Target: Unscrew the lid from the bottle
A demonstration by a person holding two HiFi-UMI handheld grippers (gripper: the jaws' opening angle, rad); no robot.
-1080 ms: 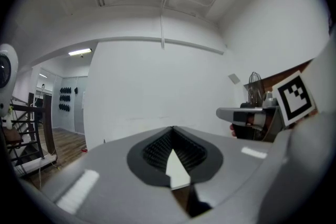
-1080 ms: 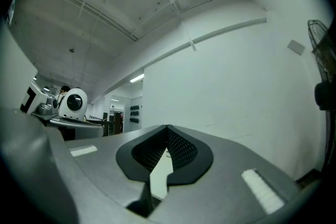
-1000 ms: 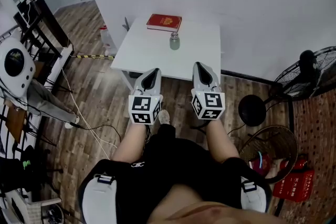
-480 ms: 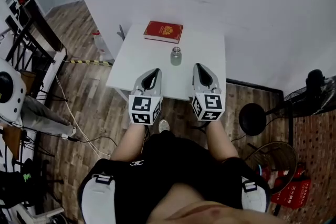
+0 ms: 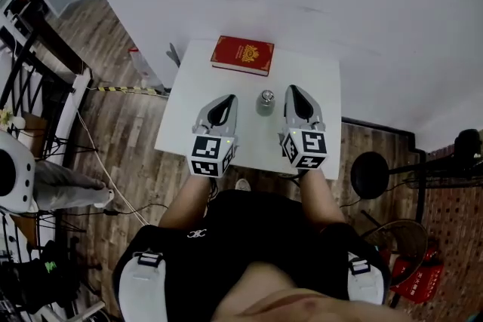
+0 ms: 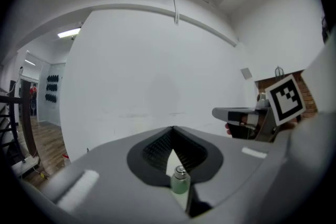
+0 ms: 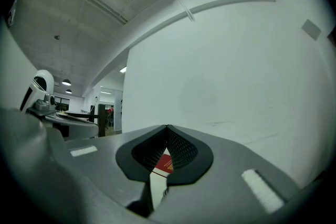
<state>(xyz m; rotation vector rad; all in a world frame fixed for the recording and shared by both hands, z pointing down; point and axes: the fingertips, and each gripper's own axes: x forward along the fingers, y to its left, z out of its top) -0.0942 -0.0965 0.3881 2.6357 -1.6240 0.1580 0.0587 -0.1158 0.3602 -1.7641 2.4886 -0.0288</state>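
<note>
A small pale green bottle (image 5: 266, 103) with a silver lid stands upright on the white table (image 5: 317, 72). My left gripper (image 5: 229, 97) is shut and empty, hanging over the table just left of the bottle. Just right of the bottle is my right gripper (image 5: 291, 90), also shut and empty. Neither touches the bottle. In the left gripper view the bottle (image 6: 179, 181) shows past the shut left gripper (image 6: 172, 128), with the right gripper's body (image 6: 247, 115) off to the right. The right gripper view has the shut right gripper (image 7: 168, 127) pointing past the bottle.
A red book (image 5: 242, 55) lies at the table's far edge, also showing as the red book (image 7: 165, 163) in the right gripper view. A white wall stands behind the table. Wooden floor, cables and equipment lie to the left; a black stool (image 5: 369, 175) is at the right.
The person has come closer to the table. Both grippers, earlier short of its front edge, now hang over it on either side of the bottle. Both stayed shut.
</note>
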